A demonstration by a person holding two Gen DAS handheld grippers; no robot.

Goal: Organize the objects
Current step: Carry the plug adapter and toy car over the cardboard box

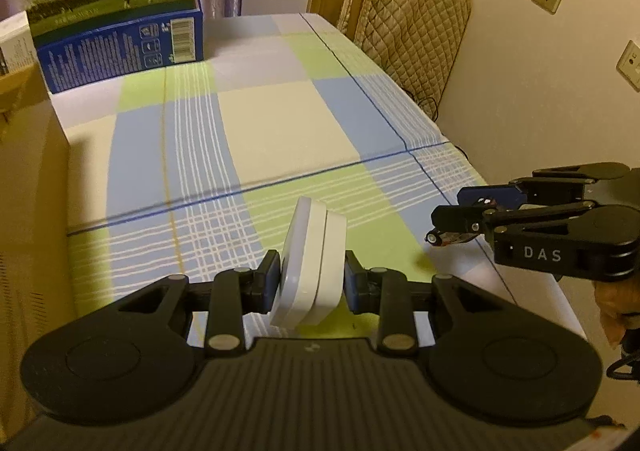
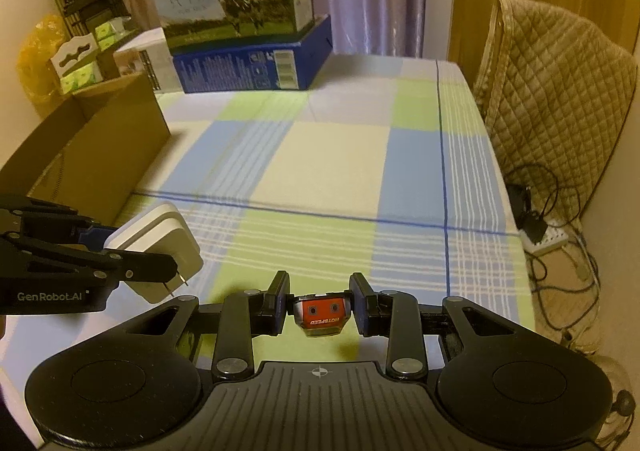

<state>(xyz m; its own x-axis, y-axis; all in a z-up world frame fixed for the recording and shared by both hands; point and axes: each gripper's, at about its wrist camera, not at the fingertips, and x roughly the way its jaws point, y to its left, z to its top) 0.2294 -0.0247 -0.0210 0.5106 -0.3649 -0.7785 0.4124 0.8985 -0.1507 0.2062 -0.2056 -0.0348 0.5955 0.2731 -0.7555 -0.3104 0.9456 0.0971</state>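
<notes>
My left gripper (image 1: 311, 283) is shut on a white plug adapter (image 1: 310, 269) and holds it on edge just above the checked tablecloth (image 1: 260, 131). The adapter (image 2: 160, 243) and left gripper (image 2: 132, 251) also show at the left of the right wrist view, the plug pins pointing down. My right gripper (image 2: 319, 301) is shut on a small orange and black gadget marked HOTSPEED (image 2: 322, 313), held above the table's near edge. In the left wrist view the right gripper (image 1: 448, 217) is at the right, near the table's right edge.
An open cardboard box (image 2: 100, 155) stands at the table's left. A blue milk carton box (image 2: 248, 31) stands at the far end. A quilt-covered chair (image 2: 552, 91) stands right of the table, with cables and a power strip (image 2: 548, 239) on the floor.
</notes>
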